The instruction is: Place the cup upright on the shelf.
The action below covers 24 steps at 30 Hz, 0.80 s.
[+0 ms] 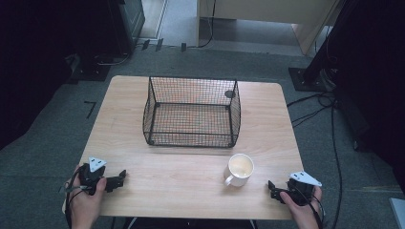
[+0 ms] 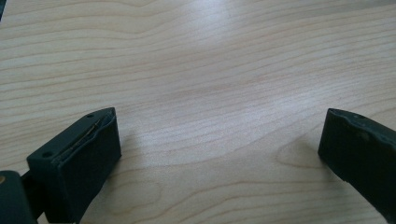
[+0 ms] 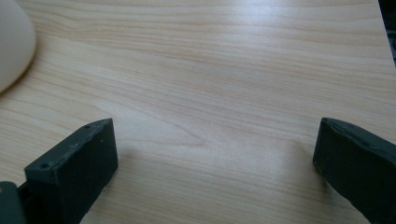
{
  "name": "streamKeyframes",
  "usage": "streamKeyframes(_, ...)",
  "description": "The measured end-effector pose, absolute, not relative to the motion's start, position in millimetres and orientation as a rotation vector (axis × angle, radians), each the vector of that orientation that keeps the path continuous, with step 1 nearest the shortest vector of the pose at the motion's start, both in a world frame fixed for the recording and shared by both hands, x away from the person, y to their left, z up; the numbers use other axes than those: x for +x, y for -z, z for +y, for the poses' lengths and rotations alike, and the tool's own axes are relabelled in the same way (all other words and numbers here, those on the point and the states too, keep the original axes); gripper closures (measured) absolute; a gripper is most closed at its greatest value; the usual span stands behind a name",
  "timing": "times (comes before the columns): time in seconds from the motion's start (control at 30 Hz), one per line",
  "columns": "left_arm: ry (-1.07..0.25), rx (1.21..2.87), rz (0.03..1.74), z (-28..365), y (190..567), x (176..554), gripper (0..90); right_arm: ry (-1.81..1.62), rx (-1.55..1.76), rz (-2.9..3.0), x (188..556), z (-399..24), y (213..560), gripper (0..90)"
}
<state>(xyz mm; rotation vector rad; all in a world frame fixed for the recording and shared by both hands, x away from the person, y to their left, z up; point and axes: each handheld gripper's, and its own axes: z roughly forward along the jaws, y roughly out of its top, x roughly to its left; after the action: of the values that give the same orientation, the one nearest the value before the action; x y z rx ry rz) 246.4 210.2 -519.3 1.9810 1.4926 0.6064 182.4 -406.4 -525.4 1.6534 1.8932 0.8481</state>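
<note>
A pale wood grain is shown by the bench (image 1: 181, 181), a black mesh by the basket (image 1: 191, 114) at twelve o'clock, cream white by the mug (image 1: 239, 169), and black by both tongs.

lab/test rig | grey carpet (image 1: 43, 143), floor cables (image 1: 315, 112), stand bases (image 1: 305, 78), lone wood table (image 1: 191, 176)

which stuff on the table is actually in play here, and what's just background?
In play:
- white mug, upright, nearest the right gripper, not held
- wire basket, mid-table, behind the mug
- left gripper, open, resting on the table

Background:
- cables on the floor at right
- black stand base beyond the table's far right corner
</note>
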Motion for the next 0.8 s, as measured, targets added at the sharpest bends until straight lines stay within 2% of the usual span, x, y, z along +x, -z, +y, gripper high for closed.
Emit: streamKeyframes(0.8, -0.605, 1.982, 1.493, 210.0, 519.1, 249.0, 0.0, -1.155, 1.446, 2.002, 166.4, -343.1, 497.0, 0.0)
